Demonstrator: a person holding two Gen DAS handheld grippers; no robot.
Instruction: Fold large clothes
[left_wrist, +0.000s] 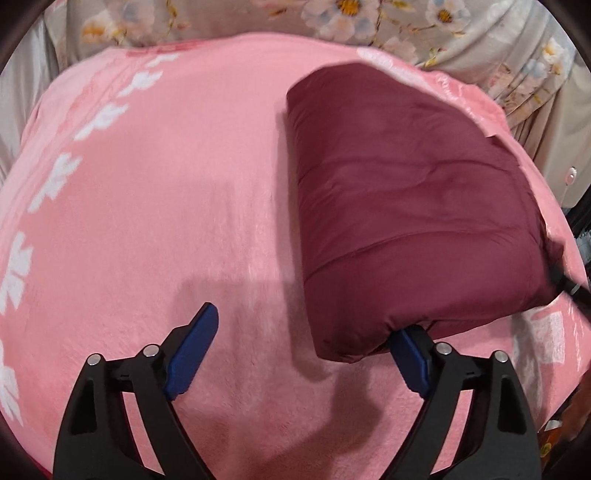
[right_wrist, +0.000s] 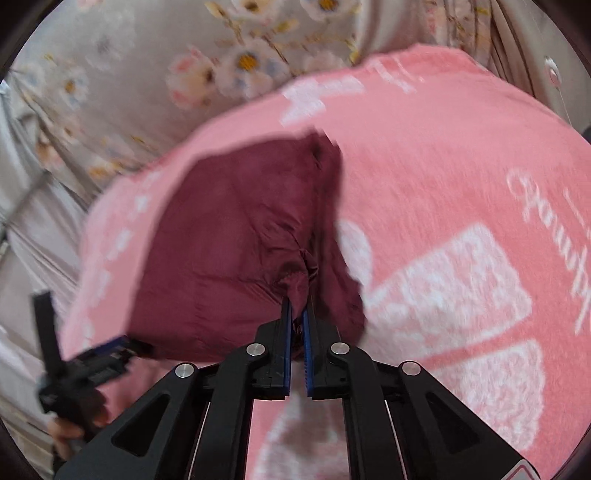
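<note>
The maroon garment (left_wrist: 406, 206) lies folded into a thick, puffy, roughly rectangular bundle on the pink blanket (left_wrist: 166, 221), toward the right and far part of the left wrist view. Its fabric is smooth and faintly glossy, with shallow stitched seams crossing the padded surface. Its near edge overhangs and hides the tip of the right-hand finger of the left claw (left_wrist: 306, 350). The far right corner of the bundle is partly lost against the blanket's edge.

In the right wrist view the same maroon garment (right_wrist: 236, 251) is motion-blurred; the bunched folds at its near right corner are hard to resolve. The right claw (right_wrist: 297, 314) is clamped on that gathered corner, blue pads pressed nearly together with a pinch of cloth between them.

The left claw stands wide apart, holding nothing; its blue pads (left_wrist: 195, 350) are clear on the left finger, while the right one touches or sits under the bundle's near edge, and which of the two cannot be told. In the right wrist view the left claw (right_wrist: 110, 350) appears at the lower left, blurred, beside the bundle's near left corner.

The pink blanket is fleecy, with white leaf shapes along its left side and white blocks and script on the right; the script is not legible. Beyond it hangs a beige floral fabric (left_wrist: 369, 22), creased and cut off by the lens rim.
</note>
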